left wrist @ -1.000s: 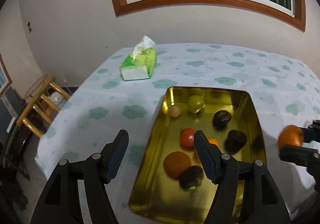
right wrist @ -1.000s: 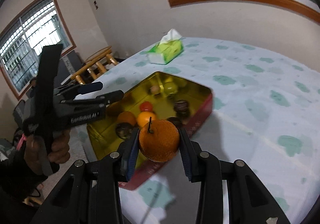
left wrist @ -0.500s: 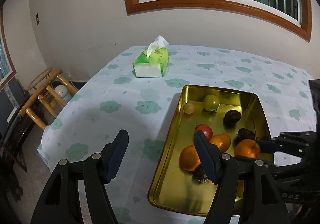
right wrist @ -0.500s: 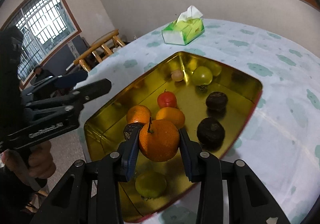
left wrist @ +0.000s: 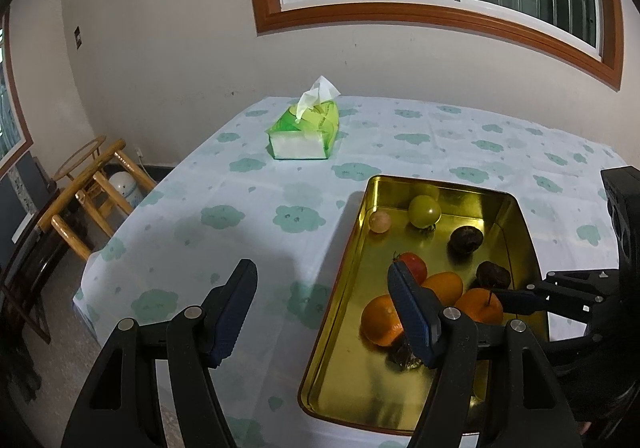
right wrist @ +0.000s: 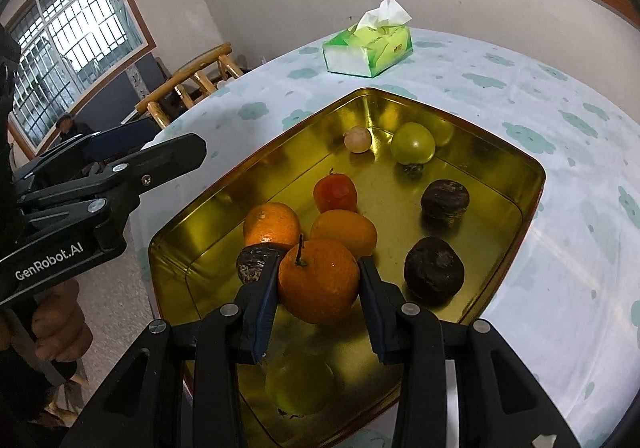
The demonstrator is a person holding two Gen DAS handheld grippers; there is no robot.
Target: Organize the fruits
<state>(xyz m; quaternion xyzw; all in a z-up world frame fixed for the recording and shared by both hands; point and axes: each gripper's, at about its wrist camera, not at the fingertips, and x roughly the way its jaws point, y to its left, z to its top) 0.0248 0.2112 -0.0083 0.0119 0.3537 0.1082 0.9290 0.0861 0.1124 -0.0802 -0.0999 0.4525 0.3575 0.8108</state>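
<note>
A gold metal tray (right wrist: 532,184) (left wrist: 348,264) on the flowered tablecloth holds several fruits: oranges, a red tomato (right wrist: 335,192), a green fruit (right wrist: 413,142), dark round fruits (right wrist: 434,271) and a small pale one (right wrist: 358,139). My right gripper (right wrist: 319,284) is shut on an orange with a stem (right wrist: 318,280), low over the tray's near part; the orange also shows in the left wrist view (left wrist: 480,306). My left gripper (left wrist: 322,304) is open and empty, hovering above the tray's left rim and the cloth.
A green tissue pack (left wrist: 304,130) (right wrist: 368,48) lies on the table (left wrist: 240,208) beyond the tray. A wooden chair (left wrist: 92,188) stands off the table's left edge. Walls and windows surround the table.
My right gripper carried the stemmed orange from beside the tray to over its inside and lowered it. My left gripper drew back and to the left, still open.
</note>
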